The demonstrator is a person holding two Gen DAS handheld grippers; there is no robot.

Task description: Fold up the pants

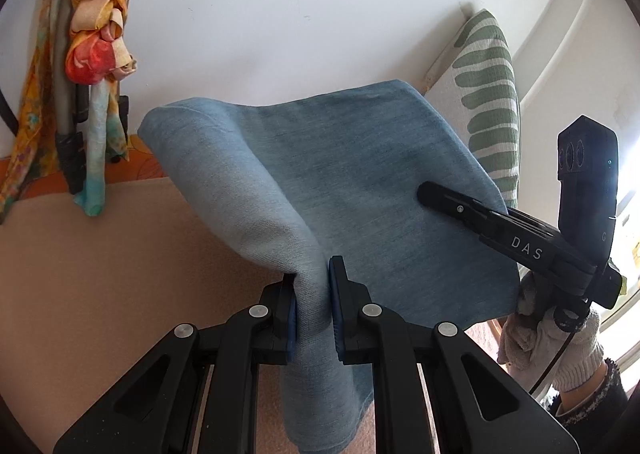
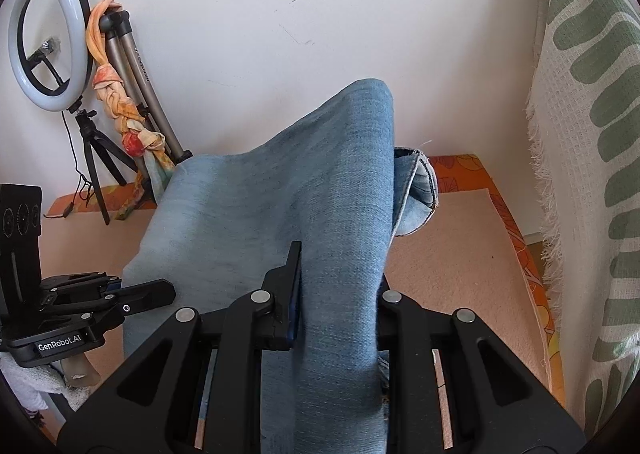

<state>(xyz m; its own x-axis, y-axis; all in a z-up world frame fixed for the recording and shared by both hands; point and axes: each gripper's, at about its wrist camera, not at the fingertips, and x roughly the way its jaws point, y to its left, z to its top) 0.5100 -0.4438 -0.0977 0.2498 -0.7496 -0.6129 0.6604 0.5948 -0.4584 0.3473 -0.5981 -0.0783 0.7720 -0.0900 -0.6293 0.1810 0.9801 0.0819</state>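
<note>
The pants are light blue denim [image 1: 328,174], lifted off the beige surface and draped between my two grippers. My left gripper [image 1: 313,294] is shut on a bunched fold of the denim. My right gripper [image 2: 338,286] is shut on another thick fold of the pants [image 2: 280,206]; its right finger is hidden by the cloth. In the left wrist view the right gripper [image 1: 460,206] grips the cloth's right side. In the right wrist view the left gripper [image 2: 132,296] holds the cloth's left edge. A hemmed end [image 2: 420,190] hangs behind.
A beige mat [image 2: 452,262] on an orange patterned cover lies below. A white-and-green patterned throw [image 2: 580,134] hangs at the right. A ring light on a tripod [image 2: 48,38], a second tripod and a knotted orange scarf [image 1: 100,34] stand by the white wall at the left.
</note>
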